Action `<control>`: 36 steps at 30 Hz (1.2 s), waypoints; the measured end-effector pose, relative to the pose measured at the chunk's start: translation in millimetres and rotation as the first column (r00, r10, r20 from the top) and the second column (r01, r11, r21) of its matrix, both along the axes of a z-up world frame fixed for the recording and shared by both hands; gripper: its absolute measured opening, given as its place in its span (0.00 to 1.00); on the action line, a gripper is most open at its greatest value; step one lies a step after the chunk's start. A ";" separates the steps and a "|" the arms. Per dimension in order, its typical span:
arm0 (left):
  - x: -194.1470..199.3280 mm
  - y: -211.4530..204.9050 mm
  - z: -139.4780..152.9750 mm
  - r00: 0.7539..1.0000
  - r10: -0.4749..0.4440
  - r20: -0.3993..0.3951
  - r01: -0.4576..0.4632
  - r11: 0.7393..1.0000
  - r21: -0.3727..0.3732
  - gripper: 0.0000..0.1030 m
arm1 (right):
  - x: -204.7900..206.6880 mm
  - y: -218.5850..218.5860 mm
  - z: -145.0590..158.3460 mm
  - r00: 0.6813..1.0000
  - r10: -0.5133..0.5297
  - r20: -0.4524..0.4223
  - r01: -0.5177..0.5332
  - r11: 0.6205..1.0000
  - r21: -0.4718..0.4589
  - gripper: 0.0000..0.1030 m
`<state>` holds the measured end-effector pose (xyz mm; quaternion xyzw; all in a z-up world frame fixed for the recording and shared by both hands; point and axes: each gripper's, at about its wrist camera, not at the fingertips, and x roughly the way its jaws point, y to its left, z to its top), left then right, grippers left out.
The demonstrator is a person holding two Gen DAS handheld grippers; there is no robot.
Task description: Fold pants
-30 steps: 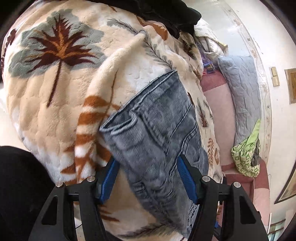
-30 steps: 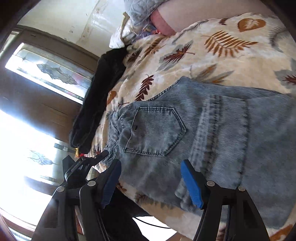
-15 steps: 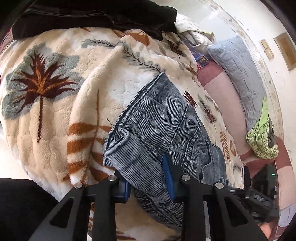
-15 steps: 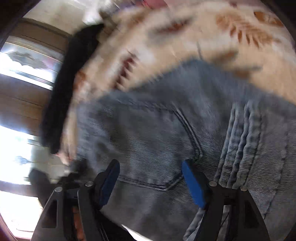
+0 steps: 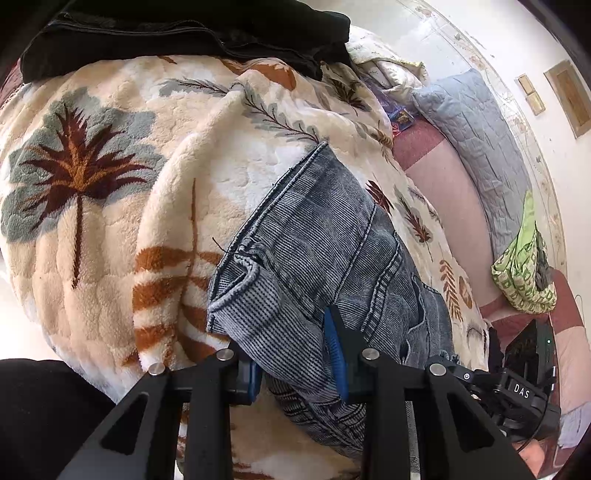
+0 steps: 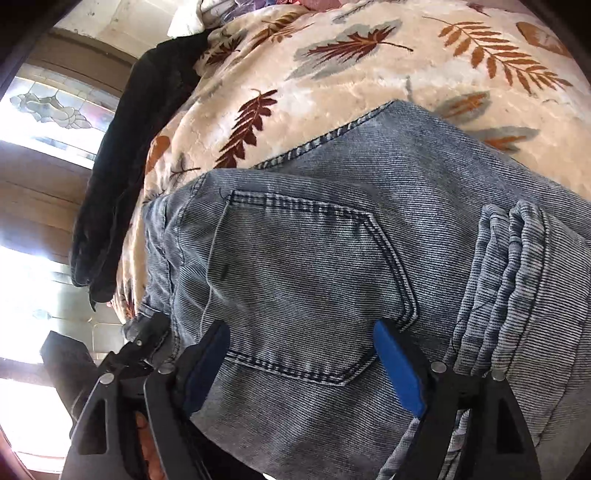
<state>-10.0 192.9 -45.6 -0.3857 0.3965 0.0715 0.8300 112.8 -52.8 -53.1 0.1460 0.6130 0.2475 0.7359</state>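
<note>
left wrist: left claw (image 5: 295, 352) pinches jeans (image 5: 314, 258) on blanket (image 5: 110, 221).

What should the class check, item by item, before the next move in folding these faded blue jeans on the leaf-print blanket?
1. Left gripper shut on the faded blue denim jeans: ok.
2. Right gripper has a hold: not ok, jaws open over the back pocket.
3. Jeans lie flat: not ok, bunched ridges beside the pocket.
4. Jeans fully on the cream leaf-print fleece blanket: cannot tell, the near edge is hidden.
5. Black garment apart from the jeans: ok.
</note>
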 end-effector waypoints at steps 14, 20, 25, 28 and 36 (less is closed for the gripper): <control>3.5 -16.5 17.9 1.000 -0.008 0.003 0.008 0.990 0.141 0.22 | 5.7 -60.3 8.7 0.991 -0.112 -0.067 0.125 0.963 0.238 0.82; 1.3 -73.2 82.2 0.985 -0.125 0.116 0.074 0.927 0.367 0.14 | -22.6 -161.4 28.8 0.962 -0.272 0.011 0.253 0.910 0.328 0.82; -2.4 -167.5 128.5 0.928 -0.329 0.177 0.168 0.792 0.587 0.13 | -53.6 -245.1 35.6 0.901 -0.430 0.056 0.370 0.830 0.417 0.82; -8.8 -243.0 134.1 0.857 -0.495 0.145 0.257 0.653 0.712 0.13 | -70.5 -286.9 31.1 0.863 -0.502 0.048 0.428 0.780 0.457 0.82; 5.8 -388.8 12.6 0.595 -0.736 -0.323 0.703 0.283 0.652 0.15 | -97.4 -359.9 10.6 0.787 -0.617 0.006 0.535 0.687 0.492 0.82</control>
